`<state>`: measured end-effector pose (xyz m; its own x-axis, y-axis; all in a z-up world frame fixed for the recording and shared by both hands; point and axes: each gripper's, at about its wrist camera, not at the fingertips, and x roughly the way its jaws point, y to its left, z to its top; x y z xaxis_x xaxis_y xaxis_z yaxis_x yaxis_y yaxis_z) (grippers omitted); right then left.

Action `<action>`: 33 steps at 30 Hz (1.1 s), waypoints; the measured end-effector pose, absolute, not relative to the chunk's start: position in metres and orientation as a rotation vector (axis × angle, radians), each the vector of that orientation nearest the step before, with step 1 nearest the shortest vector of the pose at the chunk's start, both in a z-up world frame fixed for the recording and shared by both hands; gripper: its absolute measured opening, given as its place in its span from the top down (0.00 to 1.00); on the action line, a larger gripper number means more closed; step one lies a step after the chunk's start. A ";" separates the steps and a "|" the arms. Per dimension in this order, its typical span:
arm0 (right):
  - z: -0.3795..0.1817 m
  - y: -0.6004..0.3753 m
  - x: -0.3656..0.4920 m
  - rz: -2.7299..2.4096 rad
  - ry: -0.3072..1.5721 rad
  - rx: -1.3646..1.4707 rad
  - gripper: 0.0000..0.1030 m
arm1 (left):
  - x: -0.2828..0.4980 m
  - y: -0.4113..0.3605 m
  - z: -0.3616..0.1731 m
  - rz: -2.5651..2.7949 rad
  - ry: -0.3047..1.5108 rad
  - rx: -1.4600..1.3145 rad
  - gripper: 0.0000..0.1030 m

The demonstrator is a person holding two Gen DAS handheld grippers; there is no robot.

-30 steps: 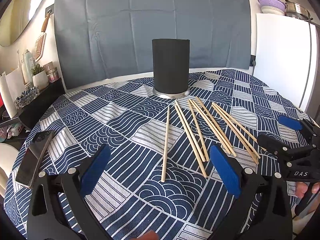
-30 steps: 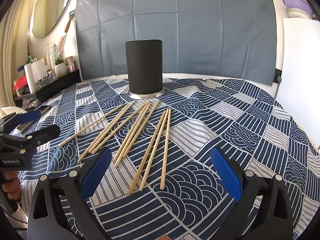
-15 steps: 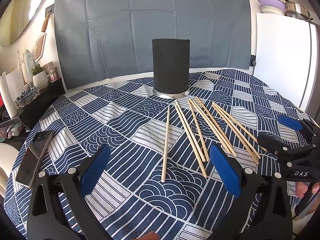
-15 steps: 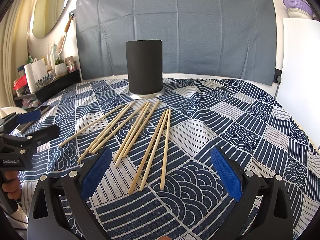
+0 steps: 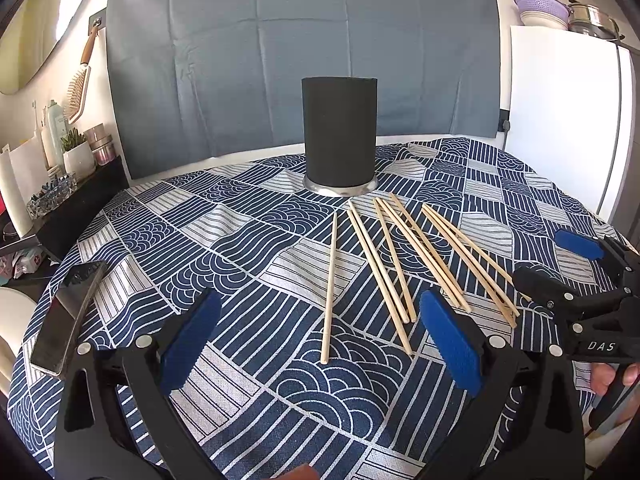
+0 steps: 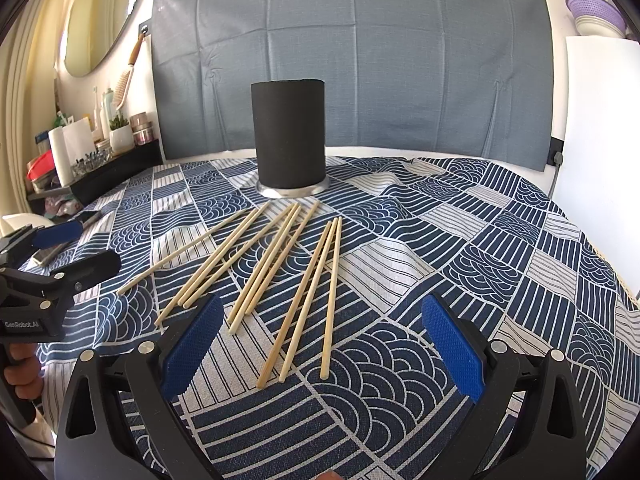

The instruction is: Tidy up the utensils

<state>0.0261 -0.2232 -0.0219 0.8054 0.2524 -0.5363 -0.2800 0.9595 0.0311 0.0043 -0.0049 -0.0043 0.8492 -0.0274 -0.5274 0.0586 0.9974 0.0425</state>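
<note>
Left wrist view first: left gripper spread wide, blue pads apart, nothing between them, hovering low over the patterned tablecloth. Straight ahead, a lone chopstick, long axis running away toward the black holder, near end lying just inside the gap between the pads. Fanned off to the right, the remaining chopsticks, all flat on the cloth, far ends converging near the holder's metal base. Far right edge, the right gripper, also parted and empty. A phone off to the left, out of play. Over to the right wrist view: right gripper likewise wide and holding nothing, with the nearest three sticks ending just ahead of the gap, slightly left of centre, pointing away toward the holder. Left gripper at far left. Judgement: single stick best placed for the left, pads already squared across its length; rightmost trio nearer the right.
</note>
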 end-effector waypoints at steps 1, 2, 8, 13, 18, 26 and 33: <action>-0.022 -0.223 0.026 0.286 0.567 -0.050 0.07 | 0.005 -0.004 -0.004 -0.044 0.555 0.057 0.05; -0.022 -0.223 0.026 0.286 0.567 -0.050 0.07 | 0.005 -0.004 -0.004 -0.042 0.555 0.057 0.05; -0.022 -0.223 0.026 0.286 0.567 -0.050 0.07 | 0.007 -0.005 -0.005 -0.043 0.564 0.057 0.05; -0.022 -0.223 0.027 0.287 0.568 -0.050 0.07 | 0.009 -0.004 -0.006 -0.045 0.570 0.049 0.05; -0.022 -0.224 0.026 0.288 0.567 -0.049 0.07 | 0.008 -0.005 -0.006 -0.046 0.572 0.054 0.05; -0.022 -0.223 0.026 0.279 0.561 -0.049 0.07 | 0.007 -0.008 -0.006 -0.040 0.566 0.066 0.05; -0.021 -0.221 0.024 0.264 0.561 -0.063 0.07 | 0.008 -0.006 -0.006 -0.038 0.579 0.055 0.05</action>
<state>0.0241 -0.2206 -0.0213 0.8143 0.2298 -0.5330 -0.2640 0.9645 0.0125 0.0081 -0.0057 -0.0065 0.8363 -0.0209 -0.5479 0.0517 0.9978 0.0410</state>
